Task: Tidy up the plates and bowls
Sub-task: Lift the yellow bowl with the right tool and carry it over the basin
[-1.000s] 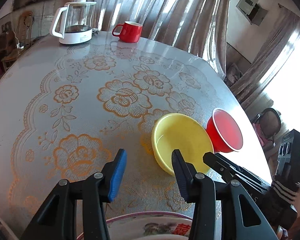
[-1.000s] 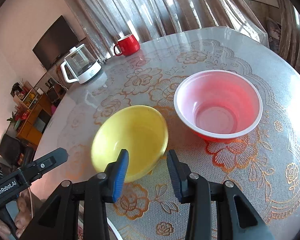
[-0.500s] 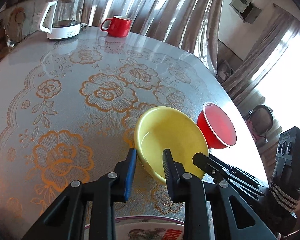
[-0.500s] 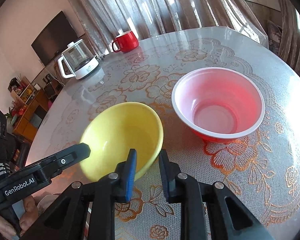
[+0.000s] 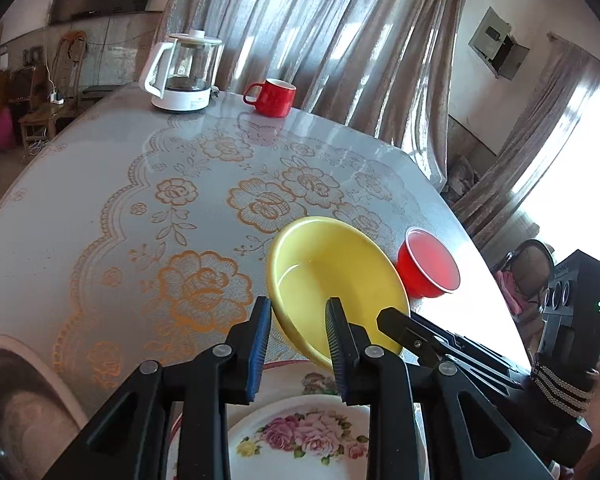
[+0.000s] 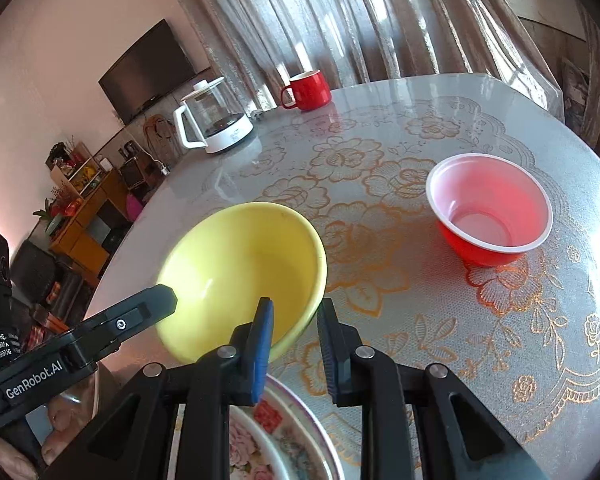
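Note:
A yellow bowl (image 5: 332, 264) hangs tilted just above the flowered tablecloth, its near edge over a flower-patterned plate (image 5: 300, 432). My left gripper (image 5: 298, 320) is shut on the bowl's near-left rim. In the right wrist view my right gripper (image 6: 294, 320) is shut on the near-right rim of the yellow bowl (image 6: 236, 256). The same plate (image 6: 252, 440) lies under the fingers there. A red bowl with a white rim (image 6: 488, 212) stands alone on the table to the right; it also shows in the left wrist view as the red bowl (image 5: 432, 268).
A glass kettle on a white base (image 5: 184, 76) and a red mug (image 5: 274, 98) stand at the table's far edge by the curtains. Another pale dish rim (image 5: 40, 364) shows at the near left. The round table (image 5: 100, 208) drops off at the right, beside a chair.
Both grippers closed from open onto the yellow bowl's rim. The bowl has since risen off the cloth and come nearer, toward the flowered plate. The red bowl stayed put.

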Tool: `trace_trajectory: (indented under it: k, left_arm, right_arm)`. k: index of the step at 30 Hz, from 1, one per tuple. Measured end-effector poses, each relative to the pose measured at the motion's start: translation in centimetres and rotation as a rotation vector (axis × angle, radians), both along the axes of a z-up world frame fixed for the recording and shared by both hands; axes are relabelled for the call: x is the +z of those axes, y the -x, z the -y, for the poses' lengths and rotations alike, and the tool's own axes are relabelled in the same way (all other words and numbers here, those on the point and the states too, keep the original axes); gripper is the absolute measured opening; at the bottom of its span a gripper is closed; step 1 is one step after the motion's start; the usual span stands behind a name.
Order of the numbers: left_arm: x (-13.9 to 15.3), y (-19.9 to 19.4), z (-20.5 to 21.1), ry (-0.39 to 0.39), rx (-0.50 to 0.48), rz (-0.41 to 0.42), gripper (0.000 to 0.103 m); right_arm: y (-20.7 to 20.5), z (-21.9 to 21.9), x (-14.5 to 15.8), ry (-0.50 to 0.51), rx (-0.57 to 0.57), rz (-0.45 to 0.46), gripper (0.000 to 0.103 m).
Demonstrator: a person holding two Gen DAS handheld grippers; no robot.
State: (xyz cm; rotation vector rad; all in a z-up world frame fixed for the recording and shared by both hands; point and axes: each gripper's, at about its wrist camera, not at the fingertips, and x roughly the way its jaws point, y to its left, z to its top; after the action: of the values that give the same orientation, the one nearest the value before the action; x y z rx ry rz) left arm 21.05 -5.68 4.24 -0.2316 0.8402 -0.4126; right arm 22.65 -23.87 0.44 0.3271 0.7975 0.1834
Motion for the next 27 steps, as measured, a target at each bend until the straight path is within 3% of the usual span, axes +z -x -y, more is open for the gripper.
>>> trace_trajectory:
  k: [15,27]
  left_arm:
    - [0.4,7.1,-9.3,0.029,0.147,0.033,0.027]
    - [-1.1,11.6,-17.1,0.055,0.28,0.021,0.027]
  right_arm:
    - [3.1,-8.4,1.1,-0.006,0.179,0.029,0.022]
    - [4.4,-16.2,0.6,-0.011,0.355,0.015,0.022]
